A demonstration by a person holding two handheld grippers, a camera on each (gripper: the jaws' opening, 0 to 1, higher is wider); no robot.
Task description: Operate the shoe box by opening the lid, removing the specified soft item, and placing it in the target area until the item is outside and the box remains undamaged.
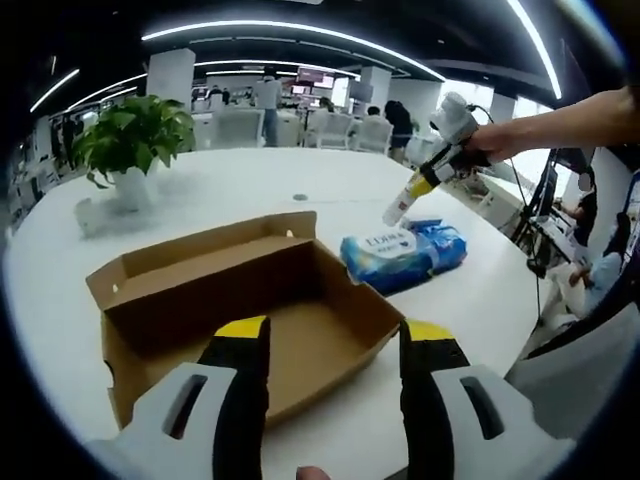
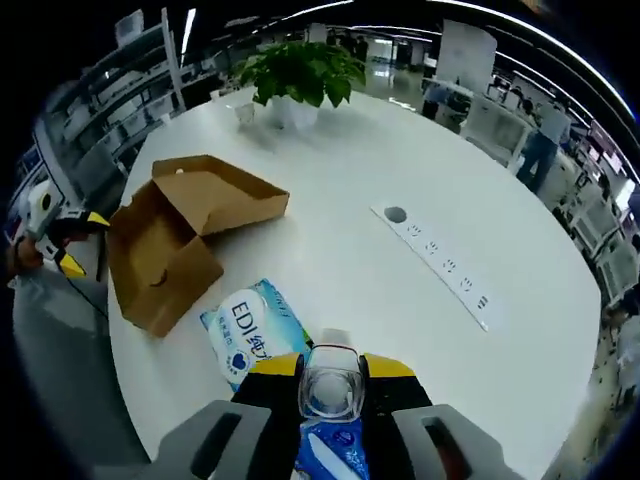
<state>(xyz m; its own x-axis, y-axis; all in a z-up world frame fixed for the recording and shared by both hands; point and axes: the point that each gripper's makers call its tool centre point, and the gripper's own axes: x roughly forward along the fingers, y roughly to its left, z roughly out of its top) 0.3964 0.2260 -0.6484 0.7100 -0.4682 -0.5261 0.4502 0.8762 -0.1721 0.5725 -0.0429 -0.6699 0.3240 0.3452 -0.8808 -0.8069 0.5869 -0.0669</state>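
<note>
Two jobs look done: the brown cardboard shoe box (image 1: 250, 300) sits open and empty on the round white table (image 2: 330, 240), and the soft blue wipes pack (image 1: 405, 255) lies just beside it. Its label reads "EDI". The left gripper (image 1: 335, 345) hangs open; the right gripper (image 2: 325, 375) pinches a clear-capped bottle (image 2: 328, 400).

- wipes pack (image 2: 258, 335): large "EDI" plus Chinese characters on white label, right gripper view, 7 o'clock of centre
- same pack (image 1: 405, 254) in left gripper view, 3 o'clock: label print too small to read
</note>
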